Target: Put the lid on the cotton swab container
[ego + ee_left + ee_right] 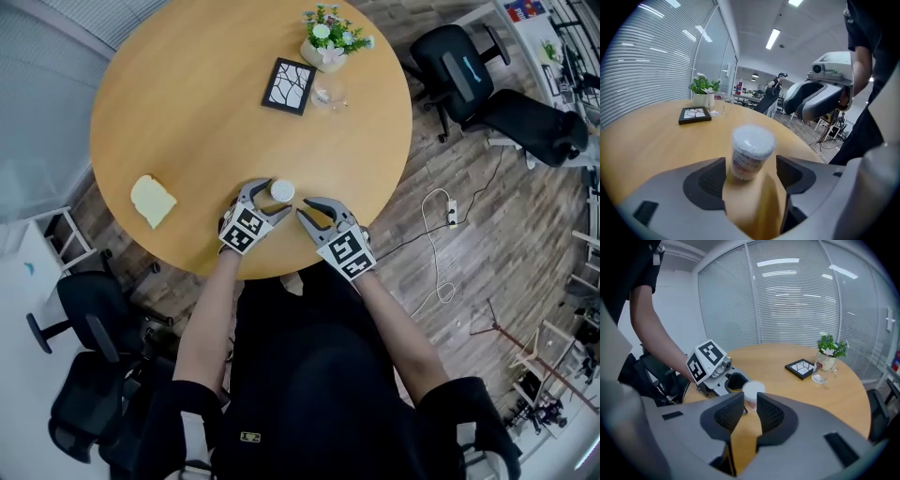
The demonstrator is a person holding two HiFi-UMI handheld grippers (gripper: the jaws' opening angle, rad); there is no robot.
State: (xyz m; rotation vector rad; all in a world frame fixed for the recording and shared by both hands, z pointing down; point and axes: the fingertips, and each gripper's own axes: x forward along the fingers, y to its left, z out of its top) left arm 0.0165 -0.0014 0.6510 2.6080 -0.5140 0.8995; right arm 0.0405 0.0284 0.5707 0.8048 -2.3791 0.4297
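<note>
Wooden round worktop (187, 112) carries a black frame (289, 85), potted plant (330, 39) and glass (329, 94) far off, while the left gripper (751, 164) has its fingers (705, 180) spread wide either side of the upright cotton swab container (282, 191), with the right gripper (750, 399) just beside, its fingers (776, 416) narrowly parted and empty.

Label print: the cotton swab container (751, 151) carries print that we find too blurred to read in the left gripper view.
Container top: we cannot tell whether its pale top is capped or shows bare swabs.
Container base: in the right gripper view the right gripper (750, 399) covers it.
Glass (328, 94): far beyond the container; too small for us to see any contents.
Pale slab (153, 200): well left of the container; we cannot tell bread from sponge.
</note>
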